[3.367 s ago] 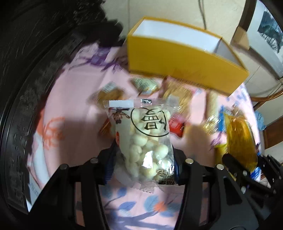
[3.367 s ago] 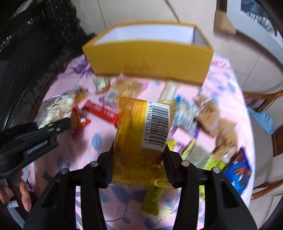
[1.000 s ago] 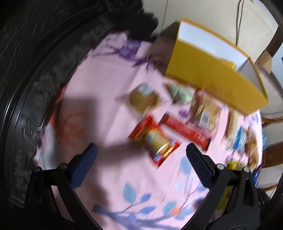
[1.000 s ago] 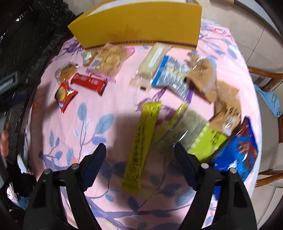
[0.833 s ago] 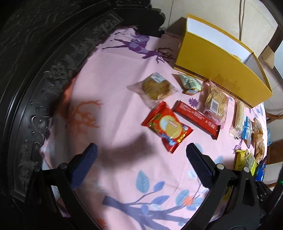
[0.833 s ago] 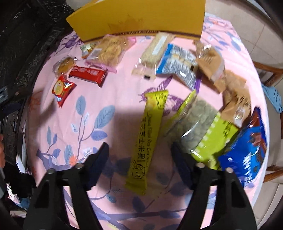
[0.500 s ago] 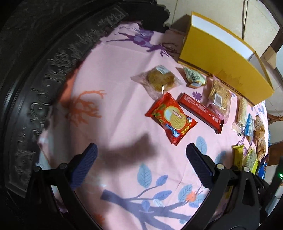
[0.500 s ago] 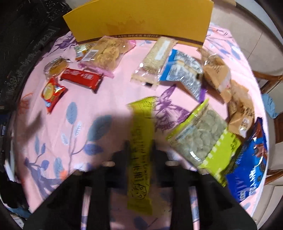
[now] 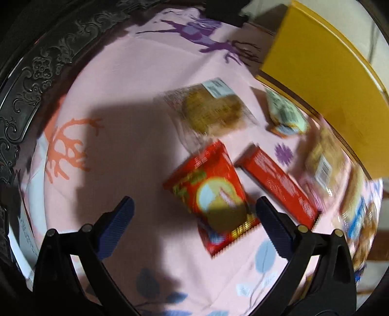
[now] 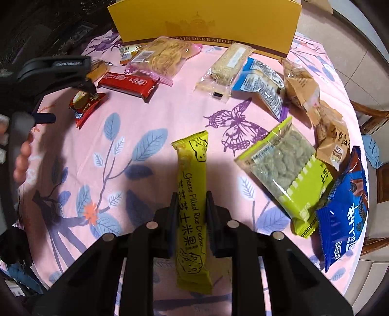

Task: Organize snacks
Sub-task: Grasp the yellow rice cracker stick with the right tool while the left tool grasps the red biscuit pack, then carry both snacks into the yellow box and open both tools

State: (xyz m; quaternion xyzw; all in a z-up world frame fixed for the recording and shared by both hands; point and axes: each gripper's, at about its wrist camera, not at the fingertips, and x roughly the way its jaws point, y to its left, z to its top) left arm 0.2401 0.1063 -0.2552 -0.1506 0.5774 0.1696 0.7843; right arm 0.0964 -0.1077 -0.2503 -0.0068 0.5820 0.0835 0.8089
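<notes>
right wrist view: my right gripper point(image 10: 189, 206) is clamped on the yellow cheese rice cracker stick point(image 10: 192, 194), pads pinching its long sides near the lower half; the stick points away from me over the pink patterned tablecloth point(image 10: 150, 116). to its right lie a green bag of pale nuts point(image 10: 287, 175), a blue packet point(image 10: 345, 218) at the table edge, and brown paper-wrapped snacks point(image 10: 330, 136) beyond. further back i note a blue-and-white packet point(image 10: 262, 85), a clear-wrapped grain bar point(image 10: 226, 65), a pink-edged biscuit bag point(image 10: 165, 58) and a long red bar point(image 10: 128, 83), all in front of the yellow box point(image 10: 204, 21), which stands at the far edge.

left wrist view, blurred: my left gripper point(image 9: 194, 218) is released, jaws wide apart, nothing between the pads. it hangs over a red square cracker packet point(image 9: 214, 197), which sits nearer the right finger. the red bar point(image 9: 279, 189) lies just beside that packet, a round cake in clear wrap point(image 9: 209, 109) behind it, a small pale green packet point(image 9: 287, 114) near the box wall point(image 9: 321, 80)
</notes>
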